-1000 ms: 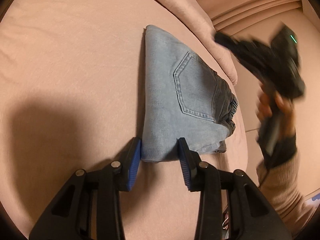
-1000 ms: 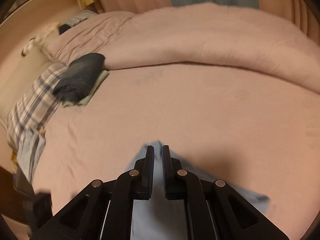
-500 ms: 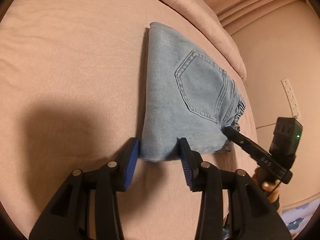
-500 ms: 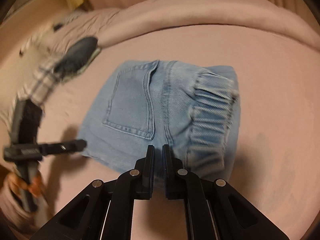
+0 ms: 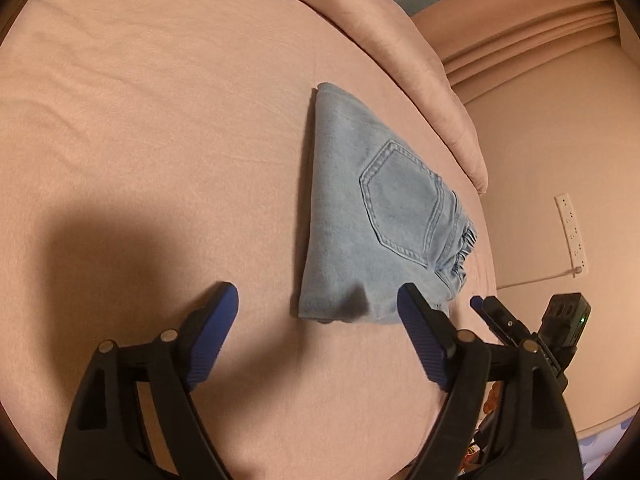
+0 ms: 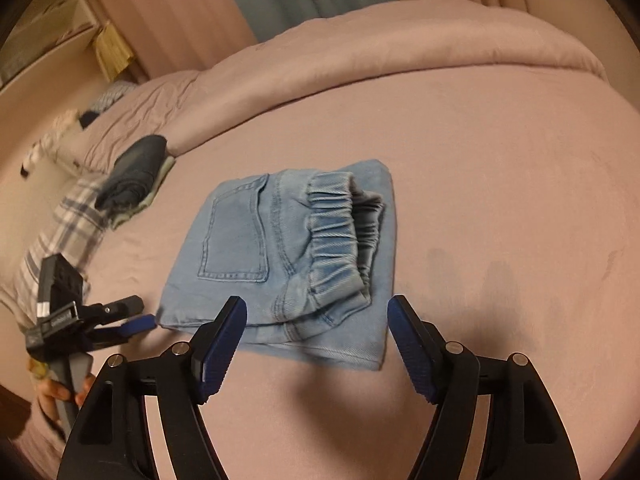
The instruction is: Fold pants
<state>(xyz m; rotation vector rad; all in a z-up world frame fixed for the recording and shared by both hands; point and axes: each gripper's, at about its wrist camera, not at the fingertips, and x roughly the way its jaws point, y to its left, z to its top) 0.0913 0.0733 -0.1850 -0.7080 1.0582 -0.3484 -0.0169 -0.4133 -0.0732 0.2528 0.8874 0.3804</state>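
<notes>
Light blue pants (image 5: 384,216) lie folded into a compact stack on the pink bed sheet (image 5: 160,140), back pocket up, elastic waistband (image 6: 332,236) toward the right wrist camera. My left gripper (image 5: 316,296) hovers at the stack's near edge with its jaws opening. That edge sits between the blue pads (image 5: 216,324), which do not touch it. My right gripper (image 6: 316,304) faces the waistband side, jaws also opening and apart from the denim (image 6: 280,248). Each gripper shows in the other's view: left gripper (image 6: 142,314), right gripper (image 5: 492,312).
A rolled pink duvet (image 6: 400,52) runs along the far side of the bed. A dark folded garment (image 6: 132,172) rests on a pale green one beside plaid cloth (image 6: 64,240). The bed edge and a wall power strip (image 5: 570,232) lie right of the pants.
The left jaws went from clamping the pants' near corner to standing wide apart. The right gripper swung down to the waistband side and went from shut to wide apart.
</notes>
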